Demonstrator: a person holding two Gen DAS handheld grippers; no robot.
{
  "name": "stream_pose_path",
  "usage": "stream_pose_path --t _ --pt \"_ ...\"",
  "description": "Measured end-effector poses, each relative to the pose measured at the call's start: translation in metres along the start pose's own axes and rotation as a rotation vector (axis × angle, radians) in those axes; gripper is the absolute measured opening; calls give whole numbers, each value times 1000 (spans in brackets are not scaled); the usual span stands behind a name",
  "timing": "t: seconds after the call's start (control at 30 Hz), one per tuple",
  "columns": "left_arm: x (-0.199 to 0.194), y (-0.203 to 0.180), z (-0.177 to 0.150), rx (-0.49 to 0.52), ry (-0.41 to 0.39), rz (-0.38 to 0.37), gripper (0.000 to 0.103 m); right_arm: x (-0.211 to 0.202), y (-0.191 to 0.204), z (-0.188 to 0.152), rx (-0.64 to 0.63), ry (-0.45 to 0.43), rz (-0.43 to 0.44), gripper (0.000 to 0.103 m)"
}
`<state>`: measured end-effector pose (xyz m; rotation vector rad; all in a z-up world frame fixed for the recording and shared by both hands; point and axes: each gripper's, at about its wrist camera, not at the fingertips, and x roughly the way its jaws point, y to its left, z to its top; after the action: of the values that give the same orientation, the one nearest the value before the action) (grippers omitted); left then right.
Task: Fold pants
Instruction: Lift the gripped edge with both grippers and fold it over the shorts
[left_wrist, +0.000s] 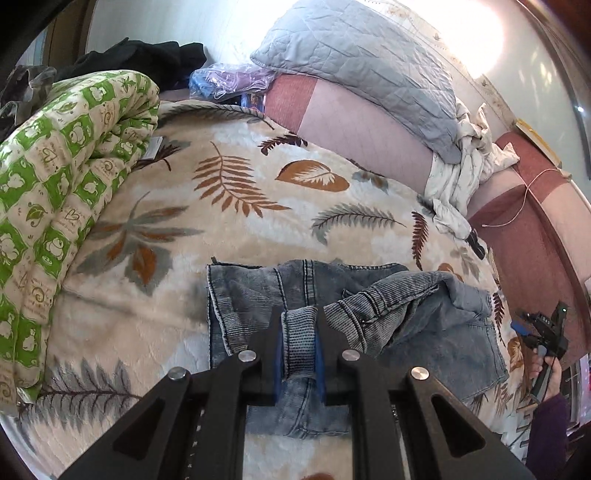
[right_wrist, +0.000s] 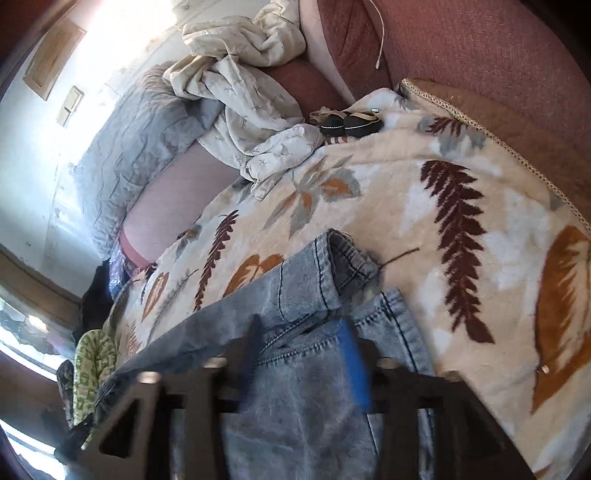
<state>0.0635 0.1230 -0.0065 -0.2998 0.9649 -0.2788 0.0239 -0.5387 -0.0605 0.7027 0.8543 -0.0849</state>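
Light blue denim pants (left_wrist: 424, 332) lie crumpled on a cream leaf-print blanket (left_wrist: 240, 206). My left gripper (left_wrist: 299, 314) is shut on a fold of the pants' hem or waistband, the cloth pinched between its blue pads. In the right wrist view the pants (right_wrist: 306, 387) lie under and between the fingers of my right gripper (right_wrist: 303, 328), whose jaws stand apart over the denim; a folded cuff (right_wrist: 343, 258) sticks up ahead. The right gripper also shows in the left wrist view (left_wrist: 543, 332), held in a hand at the far right.
A rolled green-and-cream quilt (left_wrist: 55, 192) lies at the left. A grey quilted pillow (left_wrist: 369, 62) and white crumpled cloth (left_wrist: 461, 173) lie against the pink-red sofa back (left_wrist: 362, 122). Dark clothes (left_wrist: 140, 59) and a plastic bag (left_wrist: 229, 79) are behind. Small black shoes (right_wrist: 349, 123) sit on the blanket.
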Motion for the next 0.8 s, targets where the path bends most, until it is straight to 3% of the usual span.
stream_pose_path --t 0.23,0.37,0.4,0.47,0.53,0.8 --pt "0 -7 10 26 -6 37 14 58 6 26 -3 14 -33 73" --pt "3 -5 13 10 0 42 14 89 1 28 -10 75 -61 70" --pt "3 -4 14 5 1 43 14 92 1 27 -18 81 -45 66" --pt "4 -4 15 0 0 41 14 95 5 22 -82 96 -75 30" --pt "3 -4 15 -1 0 43 14 93 5 20 -97 100 -83 13" --pt "-6 -5 7 -14 4 35 14 29 -5 18 -4 -16 41 11"
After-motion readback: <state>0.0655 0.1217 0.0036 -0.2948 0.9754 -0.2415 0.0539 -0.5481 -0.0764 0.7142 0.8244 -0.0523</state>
